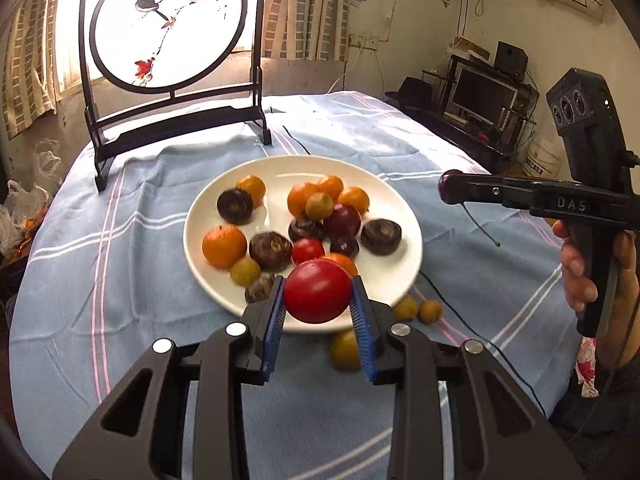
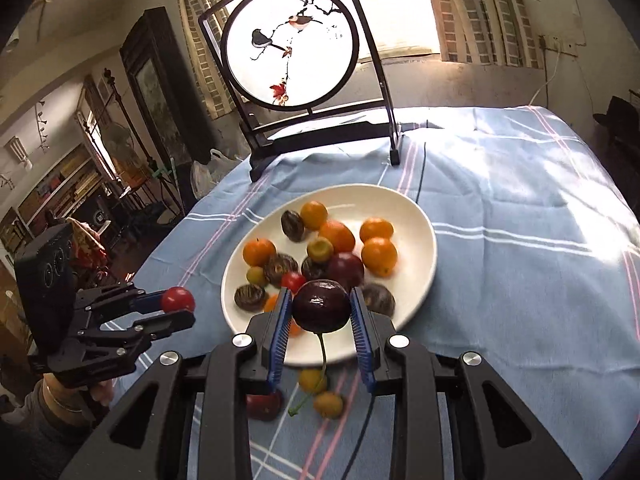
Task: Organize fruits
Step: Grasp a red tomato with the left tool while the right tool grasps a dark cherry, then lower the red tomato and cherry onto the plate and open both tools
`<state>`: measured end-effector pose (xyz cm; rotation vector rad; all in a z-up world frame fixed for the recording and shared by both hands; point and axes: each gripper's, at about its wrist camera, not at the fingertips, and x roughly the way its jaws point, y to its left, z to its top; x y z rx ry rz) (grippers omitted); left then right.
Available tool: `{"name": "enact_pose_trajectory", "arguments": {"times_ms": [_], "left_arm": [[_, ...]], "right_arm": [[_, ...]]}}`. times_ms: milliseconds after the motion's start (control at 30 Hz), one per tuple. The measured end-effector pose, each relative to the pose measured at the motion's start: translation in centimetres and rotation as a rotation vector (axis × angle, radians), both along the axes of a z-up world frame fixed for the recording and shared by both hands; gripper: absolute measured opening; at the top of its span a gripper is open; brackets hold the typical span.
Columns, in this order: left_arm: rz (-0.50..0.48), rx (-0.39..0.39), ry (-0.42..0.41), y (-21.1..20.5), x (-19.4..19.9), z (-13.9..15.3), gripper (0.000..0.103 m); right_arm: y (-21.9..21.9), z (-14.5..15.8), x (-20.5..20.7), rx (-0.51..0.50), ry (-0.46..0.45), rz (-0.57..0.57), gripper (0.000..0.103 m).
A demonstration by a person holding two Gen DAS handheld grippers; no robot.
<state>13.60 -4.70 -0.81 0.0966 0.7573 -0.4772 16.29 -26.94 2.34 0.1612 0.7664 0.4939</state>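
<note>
Between the left gripper's (image 1: 319,300) blue pads sat a red tomato (image 1: 318,291); the right gripper (image 2: 320,312) pinched a dark cherry (image 2: 320,306), stem hanging. Beyond both lay the white plate (image 1: 404,216), nearer the left.

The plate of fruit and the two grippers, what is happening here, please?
A person holds a gripper in each hand above a white plate of mixed fruit on a table with a blue cloth. The left gripper is shut on a red tomato. The right gripper is shut on a dark cherry, whose green stem hangs down. A few small fruits lie on the cloth beside the plate.
</note>
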Motion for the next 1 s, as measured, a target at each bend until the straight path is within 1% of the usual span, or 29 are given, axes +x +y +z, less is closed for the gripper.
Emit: {"name": "enact_pose_trajectory", "arguments": {"times_ms": [100, 200, 267, 367, 400, 433, 500, 633, 767, 800, 833, 867, 1000], "left_arm": [[0.020, 0.008, 0.021, -0.9, 4.1, -0.3, 0.031], [0.048, 0.017, 0.057, -1.4, 7.5, -1.7, 0.031], [0.061, 0.029, 0.081, -1.5, 9.0, -2.8, 0.031], [0.067, 0.031, 0.100, -1.5, 9.9, -3.7, 0.032], [0.067, 0.027, 0.097, -1.5, 9.9, -3.6, 0.042], [0.076, 0.024, 0.082, -1.4, 9.7, -3.4, 0.061], [0.098, 0.018, 0.025, -0.9, 8.7, -2.6, 0.078], [0.075, 0.033, -0.014, -0.6, 6.2, -1.2, 0.078], [0.018, 0.042, -0.024, -0.4, 1.8, -0.8, 0.079], [-0.002, 0.045, -0.018, -0.5, 0.5, -1.0, 0.079], [-0.023, 0.047, -0.009, -0.6, -0.8, -1.4, 0.079], [-0.042, 0.055, 0.001, -0.9, -2.1, -1.9, 0.079], [-0.088, 0.114, -0.012, -3.2, -6.5, -3.7, 0.079]], "right_arm": [[1.7, -0.2, 4.1, 0.005, 0.024, -0.001, 0.030], [3.6, -1.1, 7.6, 0.005, 0.055, 0.005, 0.030], [4.9, -2.0, 9.2, -0.011, 0.073, 0.014, 0.030], [6.7, -2.9, 10.4, -0.032, 0.085, 0.037, 0.030], [7.0, -3.1, 10.5, -0.042, 0.088, 0.034, 0.030], [7.1, -3.0, 10.4, -0.040, 0.089, 0.034, 0.033], [7.0, -2.6, 9.6, -0.030, 0.072, 0.032, 0.039], [5.8, -1.1, 6.9, -0.041, 0.024, 0.025, 0.040], [3.2, -0.4, 2.3, -0.036, -0.011, 0.013, 0.041], [2.5, -0.5, 1.0, -0.028, -0.013, 0.010, 0.043], [1.8, -0.9, -0.2, -0.019, -0.011, 0.006, 0.050], [1.0, -1.3, -1.6, -0.017, -0.012, -0.008, 0.052], [-1.0, -3.4, -5.6, -0.049, -0.007, -0.058, 0.052]]}}
